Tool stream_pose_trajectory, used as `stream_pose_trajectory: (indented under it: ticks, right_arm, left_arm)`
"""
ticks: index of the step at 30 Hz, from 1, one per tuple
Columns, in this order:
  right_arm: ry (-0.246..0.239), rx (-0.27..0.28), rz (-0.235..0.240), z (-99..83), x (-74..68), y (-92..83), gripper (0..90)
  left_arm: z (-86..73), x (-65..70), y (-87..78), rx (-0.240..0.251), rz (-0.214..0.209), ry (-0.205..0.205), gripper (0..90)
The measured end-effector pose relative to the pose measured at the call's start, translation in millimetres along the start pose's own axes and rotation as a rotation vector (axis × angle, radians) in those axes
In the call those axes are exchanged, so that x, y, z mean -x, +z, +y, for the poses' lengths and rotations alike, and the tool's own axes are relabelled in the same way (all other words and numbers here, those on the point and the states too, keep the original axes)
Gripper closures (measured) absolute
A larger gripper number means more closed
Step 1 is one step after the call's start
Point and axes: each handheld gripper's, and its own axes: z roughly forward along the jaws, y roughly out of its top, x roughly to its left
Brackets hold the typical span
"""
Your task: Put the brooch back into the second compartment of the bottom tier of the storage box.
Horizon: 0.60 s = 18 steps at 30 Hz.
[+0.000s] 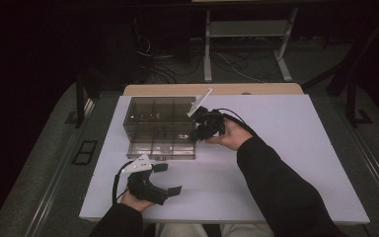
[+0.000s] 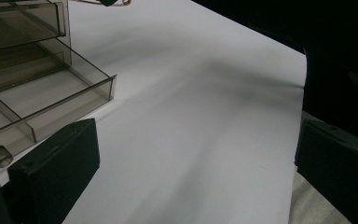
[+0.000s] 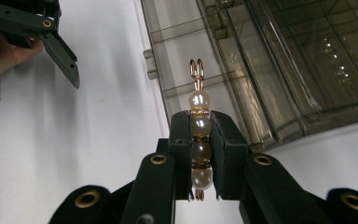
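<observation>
One pearl bead strand (image 3: 199,140) is clamped in your right tongs (image 3: 199,154), just off the organizer box (image 3: 261,70); stowing remains. Left tongs (image 2: 191,177) gape unladen on the desk (image 2: 191,116) beside the box.

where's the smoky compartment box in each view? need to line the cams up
High view: smoky compartment box centre-left, lid open, just left of the right gripper.
Left gripper view: its corner at upper left.
Right gripper view: upper right, behind the pearl piece.
Shared landmark: white table.
</observation>
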Motion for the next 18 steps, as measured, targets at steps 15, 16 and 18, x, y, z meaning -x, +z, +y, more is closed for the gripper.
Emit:
stream_pose_trajectory:
  ticks: [15,16,18]
  right_arm:
    - [-0.02,0.0,0.007,19.9,-6.0,14.1,78.8]
    - [-0.023,0.001,0.009,20.9,-6.1,14.8,78.8]
    - [-0.022,0.002,0.006,22.3,-6.6,15.5,78.8]
  left_arm:
    - [-0.2,-1.1,-1.0,-0.001,0.004,0.0,0.0]
    - [-0.2,-1.2,-1.0,-0.001,0.005,-0.001,0.0]
    - [-0.3,-1.5,-1.2,0.0,0.005,-0.001,0.0]
